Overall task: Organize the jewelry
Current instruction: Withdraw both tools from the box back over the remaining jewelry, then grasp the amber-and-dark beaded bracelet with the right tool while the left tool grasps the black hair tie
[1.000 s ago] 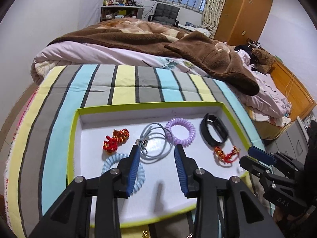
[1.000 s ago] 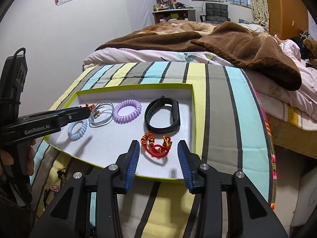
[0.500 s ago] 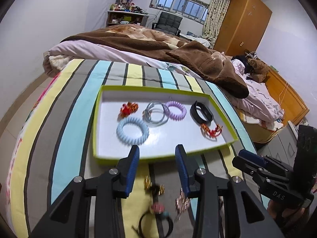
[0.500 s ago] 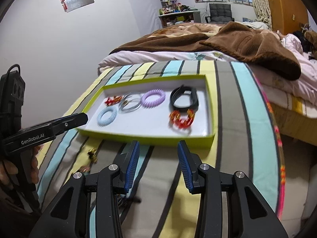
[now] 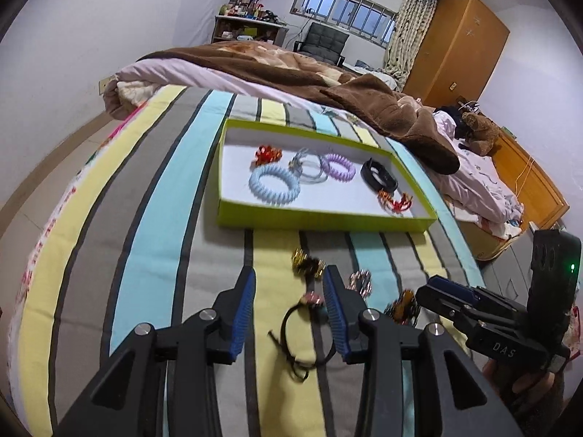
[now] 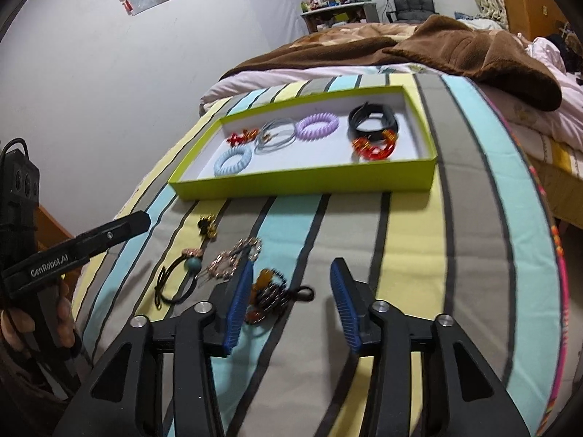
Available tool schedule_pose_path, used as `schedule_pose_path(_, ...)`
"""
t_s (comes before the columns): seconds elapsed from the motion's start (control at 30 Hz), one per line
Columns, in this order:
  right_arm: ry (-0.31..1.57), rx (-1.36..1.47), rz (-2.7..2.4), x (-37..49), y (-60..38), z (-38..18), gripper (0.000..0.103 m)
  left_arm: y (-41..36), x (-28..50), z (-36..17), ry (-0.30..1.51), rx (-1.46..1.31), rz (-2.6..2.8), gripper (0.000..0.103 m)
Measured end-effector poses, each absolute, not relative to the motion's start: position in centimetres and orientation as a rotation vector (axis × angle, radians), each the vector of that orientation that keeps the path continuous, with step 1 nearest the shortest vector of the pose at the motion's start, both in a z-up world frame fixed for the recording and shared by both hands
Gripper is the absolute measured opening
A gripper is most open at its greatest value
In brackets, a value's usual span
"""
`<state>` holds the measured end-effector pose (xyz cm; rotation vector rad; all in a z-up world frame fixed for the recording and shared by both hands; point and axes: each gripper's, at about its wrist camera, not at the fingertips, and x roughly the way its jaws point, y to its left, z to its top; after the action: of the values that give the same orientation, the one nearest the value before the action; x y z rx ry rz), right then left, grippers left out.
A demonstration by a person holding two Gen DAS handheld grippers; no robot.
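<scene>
**Both grippers empty above loose jewelry short of the tray**

The green tray [image 6: 306,184] on the striped bedspread [image 6: 470,225] holds six sorted pieces, spaced apart, apparently for display. Four unsorted pieces lie just in front of the tray. The left gripper [image 5: 289,313] has its jaws wide, framing the black hair tie [image 5: 302,335], holding nothing. The right gripper [image 6: 291,298] is equally wide and empty, its left pad beside the amber bead bracelet [image 6: 267,295].

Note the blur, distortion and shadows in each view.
Left wrist view: fisheye bends the walls and stripes; loose pieces near the left tool are motion-smeared, while the tray stays sharp. Right wrist view: same bending; the beaded piece by the right tool is soft, and the tray casts a soft shadow.
</scene>
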<state>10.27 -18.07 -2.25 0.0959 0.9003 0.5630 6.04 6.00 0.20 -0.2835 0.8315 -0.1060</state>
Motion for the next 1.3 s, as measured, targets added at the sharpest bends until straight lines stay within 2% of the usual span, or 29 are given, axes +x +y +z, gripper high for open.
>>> schedule_pose_path(0.73, 0.914, -0.029, 0.494, 9.7, -15.3, -3.7, 0.047, 7.3, 3.6, -1.7, 0.853, -0.332, -0.113, 0.040)
schedule_pose_path(0.83, 0.910, -0.030, 0.489, 9.5, -15.4, -3.7, 0.041, 7.1, 3.7, -1.8, 0.859, -0.327, -0.119, 0.040)
schedule_pose_path(0.93, 0.907, -0.025, 0.489, 9.3, -15.6, -3.7, 0.026, 6.9, 3.9, -2.0, 0.866, -0.323, -0.124, 0.040)
schedule_pose_path(1.3, 0.894, 0.037, 0.483, 9.2, -16.9, -3.4, 0.025, 5.7, 4.6, -2.2, 0.885, -0.277, -0.149, 0.040)
